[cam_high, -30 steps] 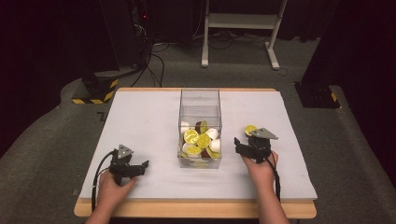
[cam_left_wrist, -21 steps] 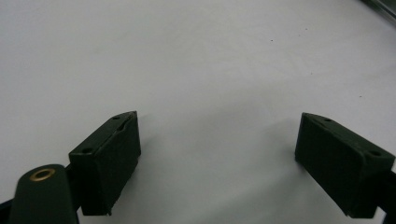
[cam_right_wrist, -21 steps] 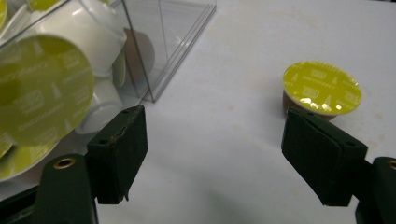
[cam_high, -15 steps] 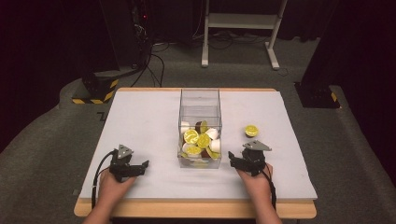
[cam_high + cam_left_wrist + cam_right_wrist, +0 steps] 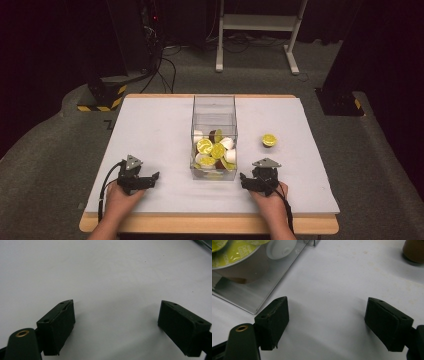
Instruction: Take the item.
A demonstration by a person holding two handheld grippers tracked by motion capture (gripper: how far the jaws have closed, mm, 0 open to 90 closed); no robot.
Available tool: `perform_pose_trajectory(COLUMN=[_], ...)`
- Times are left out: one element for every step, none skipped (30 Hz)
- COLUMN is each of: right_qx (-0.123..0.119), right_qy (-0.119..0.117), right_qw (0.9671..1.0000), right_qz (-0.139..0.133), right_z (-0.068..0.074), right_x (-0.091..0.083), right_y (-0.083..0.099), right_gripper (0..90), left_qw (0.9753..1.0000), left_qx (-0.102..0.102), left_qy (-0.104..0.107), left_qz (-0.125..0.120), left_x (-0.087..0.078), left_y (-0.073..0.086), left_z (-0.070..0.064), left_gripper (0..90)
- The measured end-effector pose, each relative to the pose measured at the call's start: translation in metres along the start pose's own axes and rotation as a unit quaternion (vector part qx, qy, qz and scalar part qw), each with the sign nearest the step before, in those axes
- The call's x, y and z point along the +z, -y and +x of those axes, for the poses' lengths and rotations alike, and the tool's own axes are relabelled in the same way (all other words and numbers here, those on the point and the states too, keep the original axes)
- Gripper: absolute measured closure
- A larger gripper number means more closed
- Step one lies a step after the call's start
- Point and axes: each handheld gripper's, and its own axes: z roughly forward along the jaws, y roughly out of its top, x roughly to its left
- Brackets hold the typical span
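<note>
High view shows a loose pod (image 5: 269, 140) right of the box (image 5: 214, 137); both grippers (image 5: 150, 178) (image 5: 246, 180) rest low, jaws open, empty

capsules (image 5: 214, 149) in box (image 5: 214, 107) – one capsule (image 5: 269, 140) right

Dark room, grey floor (image 5: 45, 165), cables (image 5: 165, 65), perhaps a white stand (image 5: 260, 22) behind.

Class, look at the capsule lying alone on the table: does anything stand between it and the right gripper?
Nothing visible does. The lone capsule sits on bare table beyond the right gripper, whose fingers are spread apart. The clear box stands off to the side, not between them.
</note>
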Motion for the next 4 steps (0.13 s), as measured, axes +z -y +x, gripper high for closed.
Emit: perform_pose_trajectory(right_qx=[0.0, 0.001, 0.001, 0.0], right_qy=[0.0, 0.0, 0.0, 0.0], right_qw=[1.0, 1.0, 1.0, 1.0], right_qz=[0.0, 0.0, 0.0, 0.0], right_z=[0.0, 0.0002, 0.0002, 0.0001], right_x=[0.0, -0.0001, 0.0, 0.0], right_y=[0.0, 0.0, 0.0, -0.0001], right_gripper=[19.4, 19.4, 19.3, 18.5], left_qw=[1.0, 1.0, 1.0, 1.0], left_qx=[0.0, 0.0, 0.0, 0.001], left_qy=[0.0, 0.0, 0.0, 0.0], left_qz=[0.0, 0.001, 0.001, 0.001], left_x=[0.0, -0.0001, -0.0001, -0.0001], left_y=[0.0, 0.0, 0.0, 0.0], left_z=[0.0, 0.0001, 0.0001, 0.0001], left_gripper=[14.3, 14.3, 14.3, 14.3])
